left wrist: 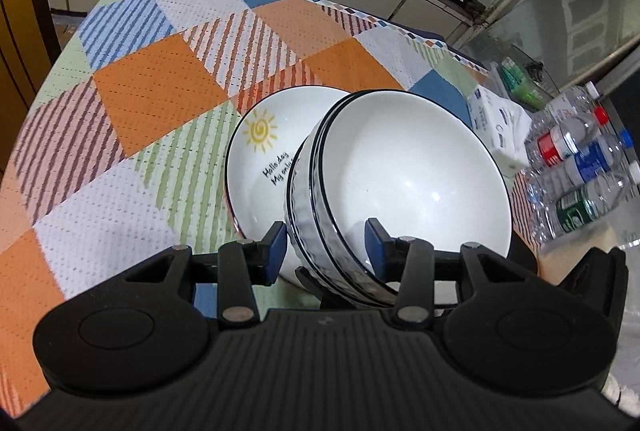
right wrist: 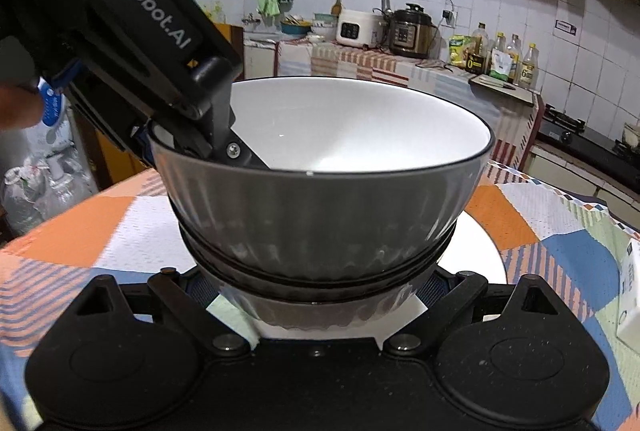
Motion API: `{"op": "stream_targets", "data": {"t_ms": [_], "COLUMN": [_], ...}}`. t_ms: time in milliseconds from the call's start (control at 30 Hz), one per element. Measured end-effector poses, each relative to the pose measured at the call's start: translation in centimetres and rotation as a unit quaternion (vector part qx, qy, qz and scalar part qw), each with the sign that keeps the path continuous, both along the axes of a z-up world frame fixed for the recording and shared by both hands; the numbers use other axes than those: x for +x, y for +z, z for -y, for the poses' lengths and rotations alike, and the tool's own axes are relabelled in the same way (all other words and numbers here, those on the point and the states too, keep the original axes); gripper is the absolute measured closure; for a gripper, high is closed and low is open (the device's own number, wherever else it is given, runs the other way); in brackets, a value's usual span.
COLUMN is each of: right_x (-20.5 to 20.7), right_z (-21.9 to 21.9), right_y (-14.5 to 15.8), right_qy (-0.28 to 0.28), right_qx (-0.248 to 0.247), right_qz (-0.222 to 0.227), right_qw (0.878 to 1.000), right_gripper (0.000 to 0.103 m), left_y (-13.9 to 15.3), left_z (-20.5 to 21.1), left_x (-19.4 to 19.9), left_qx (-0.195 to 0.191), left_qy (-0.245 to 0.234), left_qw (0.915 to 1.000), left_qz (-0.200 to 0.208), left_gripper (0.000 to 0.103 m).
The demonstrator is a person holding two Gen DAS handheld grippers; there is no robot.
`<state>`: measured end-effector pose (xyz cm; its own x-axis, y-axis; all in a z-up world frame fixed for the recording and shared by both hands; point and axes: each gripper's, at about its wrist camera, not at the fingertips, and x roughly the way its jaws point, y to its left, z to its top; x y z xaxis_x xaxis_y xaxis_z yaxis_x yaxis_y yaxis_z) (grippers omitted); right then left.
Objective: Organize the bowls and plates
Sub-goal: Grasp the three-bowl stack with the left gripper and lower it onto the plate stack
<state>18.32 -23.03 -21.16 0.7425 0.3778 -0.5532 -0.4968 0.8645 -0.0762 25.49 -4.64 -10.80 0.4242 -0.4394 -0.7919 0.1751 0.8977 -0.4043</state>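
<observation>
Two nested white bowls with black rims (left wrist: 400,171) stand on a white plate with a sun drawing (left wrist: 264,147). My left gripper (left wrist: 326,241) is open, its blue pads (left wrist: 276,247) straddling the near wall of the bowls, one inside and one outside. In the right wrist view the stacked bowls (right wrist: 320,199) fill the middle, resting on the plate (right wrist: 480,247). The left gripper (right wrist: 208,135) reaches over their left rim. My right gripper (right wrist: 320,287) is open, its fingers on either side of the lower bowl's base, mostly hidden by it.
The table wears a patchwork cloth (left wrist: 152,87). A tissue pack (left wrist: 496,123) and several plastic bottles (left wrist: 580,167) lie at the right in the left wrist view. The tissue pack (right wrist: 630,295) also sits at the right edge in the right wrist view. A kitchen counter (right wrist: 380,59) stands behind.
</observation>
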Motion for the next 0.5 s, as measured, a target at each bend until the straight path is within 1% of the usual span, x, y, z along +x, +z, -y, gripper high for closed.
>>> {"op": "stream_targets", "data": {"t_ms": [133, 300, 500], "right_x": [1.3, 2.7, 3.5], "right_z": [0.2, 0.5, 0.6], "right_y": [-1.0, -1.9, -2.1], "right_qy": [-0.003, -0.008, -0.019], "right_qx": [-0.009, -0.008, -0.008], "right_qz": [-0.002, -0.015, -0.027], "right_qw": [1.0, 1.0, 0.999], "right_gripper": [0.006, 0.006, 0.006], "left_y": [-1.3, -2.3, -2.1], "left_z": [0.6, 1.6, 2.7], "left_x": [1.1, 2.7, 3.6], "left_qx": [0.001, 0.016, 0.035], "left_qy": [0.007, 0.008, 0.006], "left_qw": [1.0, 0.9998, 0.9994], "left_qz": [0.002, -0.007, 0.004], "left_gripper": [0.062, 0.062, 0.062]}}
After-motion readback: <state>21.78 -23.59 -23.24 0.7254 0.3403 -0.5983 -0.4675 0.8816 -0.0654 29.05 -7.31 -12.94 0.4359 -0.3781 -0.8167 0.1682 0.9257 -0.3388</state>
